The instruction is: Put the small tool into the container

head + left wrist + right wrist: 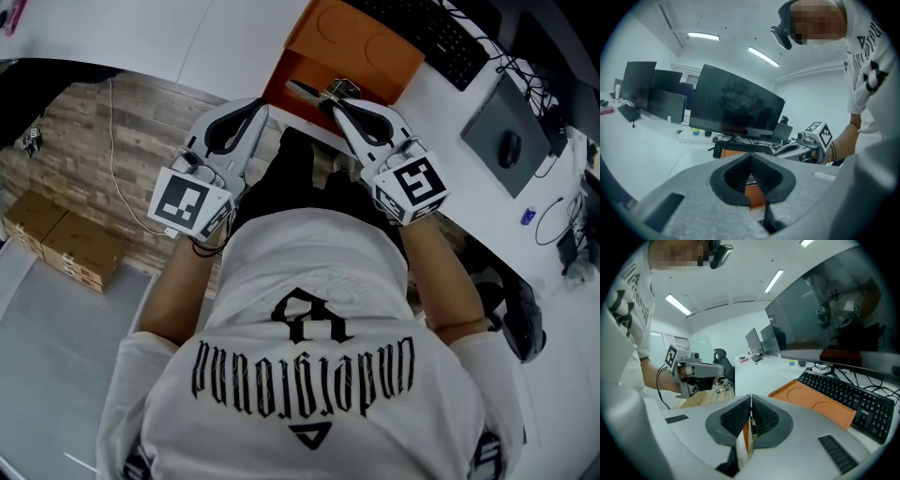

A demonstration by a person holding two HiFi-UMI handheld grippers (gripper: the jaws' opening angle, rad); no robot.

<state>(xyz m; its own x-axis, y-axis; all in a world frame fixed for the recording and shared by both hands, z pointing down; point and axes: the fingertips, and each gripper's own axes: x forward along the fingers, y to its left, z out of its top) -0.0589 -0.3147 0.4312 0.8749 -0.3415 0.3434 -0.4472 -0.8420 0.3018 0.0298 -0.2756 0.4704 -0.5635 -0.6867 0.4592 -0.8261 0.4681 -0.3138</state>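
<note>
Both jaw pairs pressed shut w/ nothing seen btwn: left gripper (261, 111), right gripper (330, 105). Small tool (305, 92) lies crosswise just ahead of right tips, by container (375, 47); right nearer.

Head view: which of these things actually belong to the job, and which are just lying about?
Part of the job:
- small tool, apparently clamped in the right gripper
- orange container on the desk
- left gripper, shut and empty

Just lying about:
- keyboard
- mouse
- cardboard boxes on the floor
- monitor
</note>
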